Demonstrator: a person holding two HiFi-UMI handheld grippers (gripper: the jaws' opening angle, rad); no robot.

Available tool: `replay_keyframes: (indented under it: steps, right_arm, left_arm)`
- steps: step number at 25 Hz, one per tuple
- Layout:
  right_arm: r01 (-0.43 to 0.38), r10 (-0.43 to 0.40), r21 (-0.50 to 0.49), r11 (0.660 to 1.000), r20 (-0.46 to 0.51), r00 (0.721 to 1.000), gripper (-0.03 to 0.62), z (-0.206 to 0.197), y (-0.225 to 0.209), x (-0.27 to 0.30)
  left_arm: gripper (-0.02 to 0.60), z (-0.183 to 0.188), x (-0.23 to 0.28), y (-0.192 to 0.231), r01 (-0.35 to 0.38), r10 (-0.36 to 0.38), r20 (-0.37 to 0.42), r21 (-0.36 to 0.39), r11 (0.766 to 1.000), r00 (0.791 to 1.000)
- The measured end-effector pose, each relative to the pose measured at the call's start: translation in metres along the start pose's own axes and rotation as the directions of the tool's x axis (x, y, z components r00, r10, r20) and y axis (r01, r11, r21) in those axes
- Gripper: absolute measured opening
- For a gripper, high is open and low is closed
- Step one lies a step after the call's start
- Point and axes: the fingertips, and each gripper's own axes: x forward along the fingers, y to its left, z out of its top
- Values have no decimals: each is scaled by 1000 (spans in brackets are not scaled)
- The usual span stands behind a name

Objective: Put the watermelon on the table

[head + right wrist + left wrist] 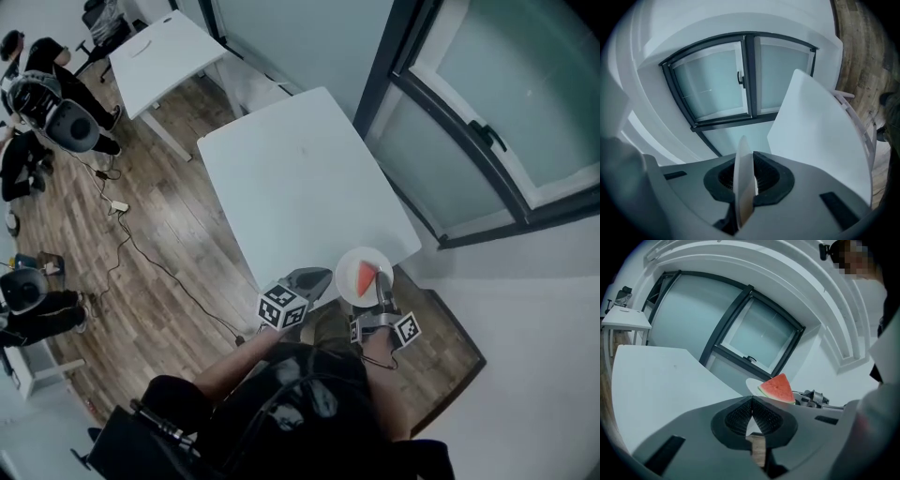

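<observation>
**Watermelon [367,277] on a white plate [347,266], held at the near right corner of the table [300,178].**

The right tongs [748,177] are clamped on the plate's rim, which stands edge-on between their pads. The red wedge lies on the plate over the white table's near right corner. Whether the plate touches the table cannot be told. The left tongs [751,414] are closed with nothing between them, and sit just left of the plate at the table's near edge.

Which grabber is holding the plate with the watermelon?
The right gripper: its fingers pinch the white plate by its rim. The left gripper is shut on nothing.
</observation>
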Motion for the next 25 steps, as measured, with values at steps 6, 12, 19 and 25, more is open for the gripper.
replay_keyframes:
  steps: [6, 12, 19, 25]
  right_arm:
    - [61, -60, -52, 997, 24, 998, 32, 52, -31, 56]
    - [139, -132, -118, 983, 71, 989, 32, 119, -84, 127]
    - [193, -178, -144, 971, 113, 978, 32, 171, -129, 204]
    - [274, -255, -178, 945, 122, 959, 32, 193, -143, 252]
  left_arm:
    - [3, 13, 53, 46, -69, 67, 70, 24, 997, 995]
    - [3, 3, 109, 88, -131, 131, 28, -6, 991, 991]
    - [5, 3, 179, 128, -214, 213, -19, -66, 975, 977]
    - [5, 6, 175, 132, -233, 233, -10, -93, 968, 972]
